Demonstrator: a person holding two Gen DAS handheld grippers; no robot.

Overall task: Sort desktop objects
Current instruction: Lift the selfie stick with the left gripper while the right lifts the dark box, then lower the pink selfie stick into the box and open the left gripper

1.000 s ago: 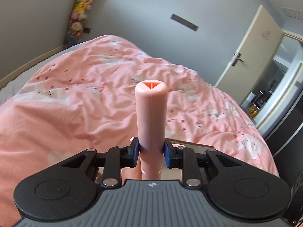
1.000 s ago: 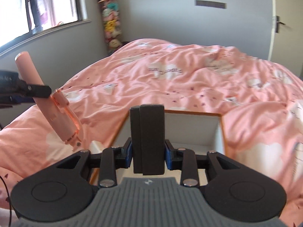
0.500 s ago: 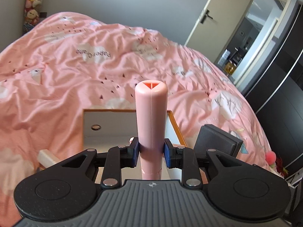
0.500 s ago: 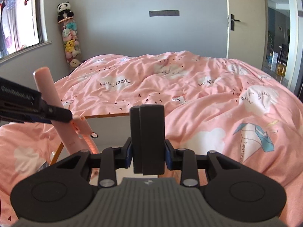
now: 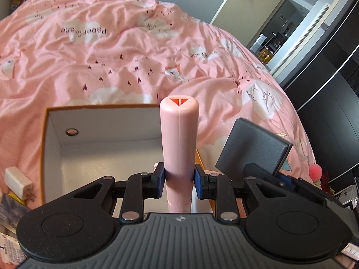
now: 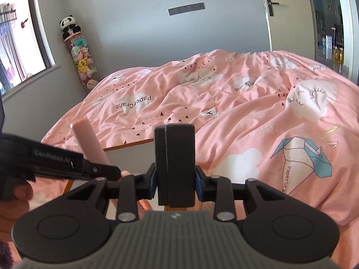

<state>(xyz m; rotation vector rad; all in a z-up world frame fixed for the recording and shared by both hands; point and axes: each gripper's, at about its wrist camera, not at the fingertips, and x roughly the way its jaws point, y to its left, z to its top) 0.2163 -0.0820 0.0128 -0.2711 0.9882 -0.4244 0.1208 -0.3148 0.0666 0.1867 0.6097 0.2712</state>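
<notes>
My left gripper point(image 5: 179, 177) is shut on a pink cylinder point(image 5: 179, 134) with a rounded cap and a red mark on top; it stands upright between the blue pads. Behind and below it lies an open white box point(image 5: 53, 134) with an orange rim and a round hole in its far wall. My right gripper point(image 6: 175, 179) is shut on a dark grey flat case point(image 6: 175, 163), held on edge. That grey case point(image 5: 253, 150) shows in the left wrist view, right of the box. The pink cylinder point(image 6: 87, 141) and the left gripper appear at the left of the right wrist view.
A pink quilt point(image 5: 112, 62) covers the bed behind the box. A white charger plug point(image 5: 19, 182) and papers lie left of the box. A plush-toy column point(image 6: 83, 62) stands in the corner; a door point(image 6: 285, 15) is at the right.
Both grippers swung to the right and the left one tipped downward. The white box came into the left wrist view and grew larger. The grey case entered the left wrist view. Both grips held.
</notes>
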